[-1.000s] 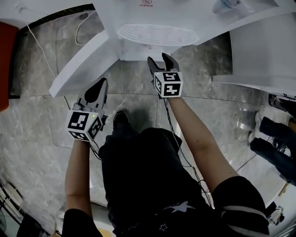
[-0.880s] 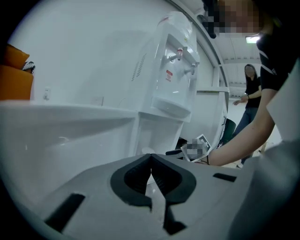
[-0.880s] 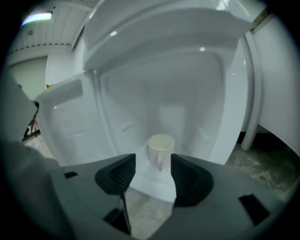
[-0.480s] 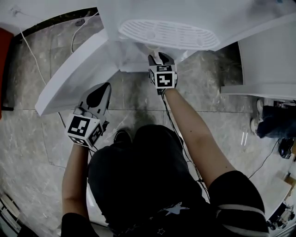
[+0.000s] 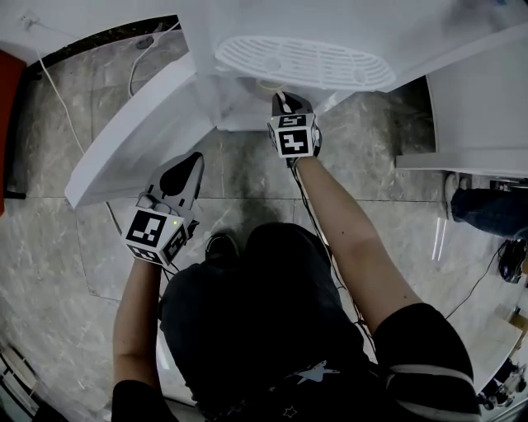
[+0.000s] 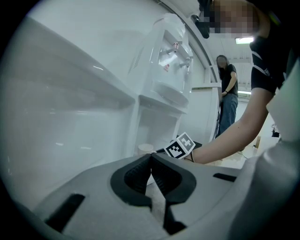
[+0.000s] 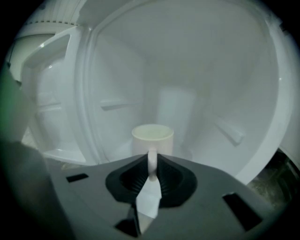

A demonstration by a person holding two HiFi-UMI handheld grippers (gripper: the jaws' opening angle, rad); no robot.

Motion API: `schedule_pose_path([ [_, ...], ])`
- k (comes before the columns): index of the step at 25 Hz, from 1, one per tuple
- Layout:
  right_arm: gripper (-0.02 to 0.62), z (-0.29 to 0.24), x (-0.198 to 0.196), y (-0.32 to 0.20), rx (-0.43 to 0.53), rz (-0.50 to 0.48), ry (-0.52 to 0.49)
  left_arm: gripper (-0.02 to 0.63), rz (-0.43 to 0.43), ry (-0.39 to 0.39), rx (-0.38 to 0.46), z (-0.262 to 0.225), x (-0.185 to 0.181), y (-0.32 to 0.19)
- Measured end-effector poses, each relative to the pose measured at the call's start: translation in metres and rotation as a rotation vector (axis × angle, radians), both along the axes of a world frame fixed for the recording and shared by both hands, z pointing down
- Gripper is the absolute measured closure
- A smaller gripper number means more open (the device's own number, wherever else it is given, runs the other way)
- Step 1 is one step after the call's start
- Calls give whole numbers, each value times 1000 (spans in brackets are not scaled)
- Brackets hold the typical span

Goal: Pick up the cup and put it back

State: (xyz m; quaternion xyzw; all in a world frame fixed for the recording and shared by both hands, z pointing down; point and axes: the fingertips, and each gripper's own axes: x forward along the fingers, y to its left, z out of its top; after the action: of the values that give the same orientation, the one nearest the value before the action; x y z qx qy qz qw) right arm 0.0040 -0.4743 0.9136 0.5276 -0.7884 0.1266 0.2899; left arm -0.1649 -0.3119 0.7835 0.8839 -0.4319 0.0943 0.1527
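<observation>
Cup (image 7: 152,138): pale mug, upright on the floor of the lower compartment (image 7: 211,70), straight ahead of the right jaws and touching them by its handle (image 7: 152,166).
Right gripper (image 7: 151,159): jaws just been closing, now clamped on the handle, one pad on each side of it; cup body just beyond the jaw tips.
Left gripper (image 6: 151,157): jaws together with nothing between them; cup (image 6: 145,149) well ahead of them and apart.
Done so far: reach into the compartment and grip on the handle, judging by the pads pressed on it.
Left to do: lift, carry out, return and release; cup appears not yet raised off the compartment floor.
Surroundings: white water dispenser (image 5: 247,25) enclosing the right jaws on all sides but the open front; open door (image 5: 132,136) above and ahead of the left jaws in the head view; oval drip grille (image 5: 301,62) above the right jaws; grey marbled floor (image 5: 247,165) below both.
Background: a person (image 6: 228,98) standing far beyond the left jaws.
Writing: none readable anywhere; only black-and-white square patterns on the marker cube (image 5: 294,140), no letters; no brand or label on cup or dispenser clear enough to read.
</observation>
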Motion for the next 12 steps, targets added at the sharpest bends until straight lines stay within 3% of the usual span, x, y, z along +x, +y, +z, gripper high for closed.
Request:
schedule_pose_path([
  [5,551,-27,3,26,-23,-18,-3,597,-2,7,-7,-29,3,9],
  [12,552,-104,-6,90,-61,-43,-31,597,-63,15,-55,-99,-4,44],
])
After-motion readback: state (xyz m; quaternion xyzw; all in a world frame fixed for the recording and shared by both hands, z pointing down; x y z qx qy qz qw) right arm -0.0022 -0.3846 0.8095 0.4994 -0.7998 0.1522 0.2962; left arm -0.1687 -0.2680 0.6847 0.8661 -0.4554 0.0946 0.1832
